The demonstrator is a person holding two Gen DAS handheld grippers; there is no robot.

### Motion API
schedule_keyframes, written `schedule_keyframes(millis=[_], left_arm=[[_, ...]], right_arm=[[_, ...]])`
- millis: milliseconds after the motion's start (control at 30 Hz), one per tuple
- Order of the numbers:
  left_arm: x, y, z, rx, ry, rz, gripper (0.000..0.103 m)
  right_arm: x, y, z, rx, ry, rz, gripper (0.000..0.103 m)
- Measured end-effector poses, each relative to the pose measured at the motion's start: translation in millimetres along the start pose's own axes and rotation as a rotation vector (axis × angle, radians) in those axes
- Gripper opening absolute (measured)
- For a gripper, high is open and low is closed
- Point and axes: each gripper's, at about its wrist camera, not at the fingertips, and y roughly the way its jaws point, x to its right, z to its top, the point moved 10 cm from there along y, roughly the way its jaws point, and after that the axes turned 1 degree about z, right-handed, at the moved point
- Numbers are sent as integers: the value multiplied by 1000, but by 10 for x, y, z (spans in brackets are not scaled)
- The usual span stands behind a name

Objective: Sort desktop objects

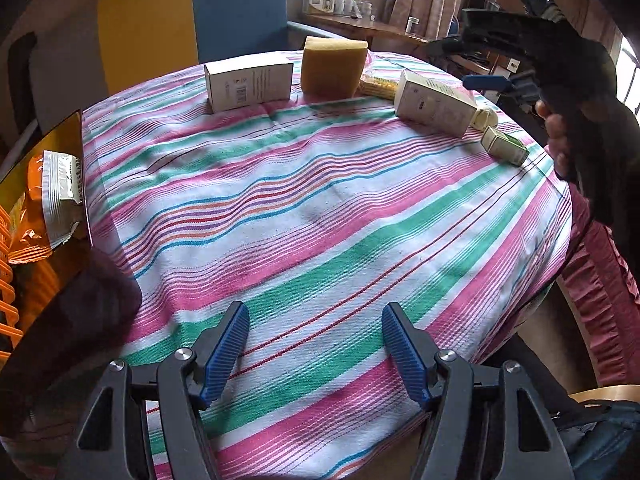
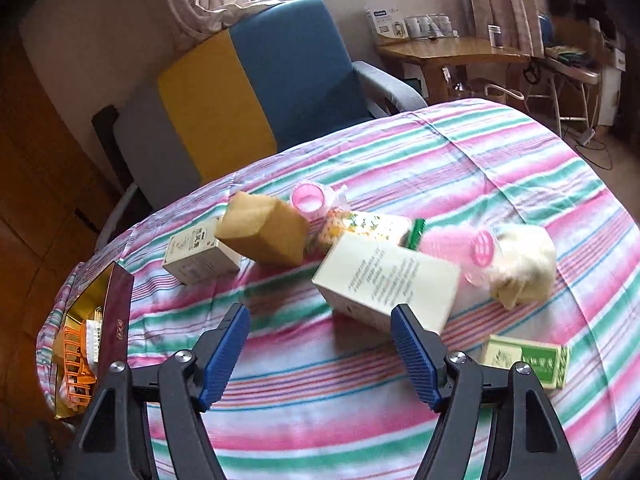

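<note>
One maroon box (image 2: pixel 116 320) at table (image 1: pixel 320 208) edge holds orange basket (image 2: pixel 76 364), packets. Both tools spread wide, empty: left tool (image 1: pixel 316 344) over bare cloth, right tool (image 2: pixel 320 346) above large white carton (image 2: pixel 386 280). Sponge (image 2: pixel 262 234), small green box (image 2: pixel 524 358) mid-table.

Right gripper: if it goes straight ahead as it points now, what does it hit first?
Most likely the large white box, lying just beyond the open right gripper; depth is unclear, so it may pass over the box.
</note>
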Motion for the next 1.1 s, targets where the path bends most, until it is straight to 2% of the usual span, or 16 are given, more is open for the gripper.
schedule_keyframes(millis=[100,333,500,600,700,800,900,1100], left_arm=[[-10,-1,23,16,-13,-31,76],[-64,10,101,41,-69,-107,78],[-89,5,152,56,-98,-151,78],[-101,20,180,65,-110,-172,78],[-105,27,193,71,-115,-183,78],[-102,32,198,75,-117,-182,78],[-102,25,196,78,-119,-177,78],[-126,-13,147,71,-148,-165,78]], right_arm=[[-134,251,302,-3,-43,-31,76],[-426,848,1021,-12,-136,-110,76],[-288,1519,1270,-169,-151,-236,77],[-173,1815,1183,-267,-167,-304,77],[-277,1840,946,-313,-177,-246,78],[-382,1859,709,-358,-187,-187,84],[-512,1852,479,-399,-202,-122,81],[-1027,1550,61,-427,-277,45,77]])
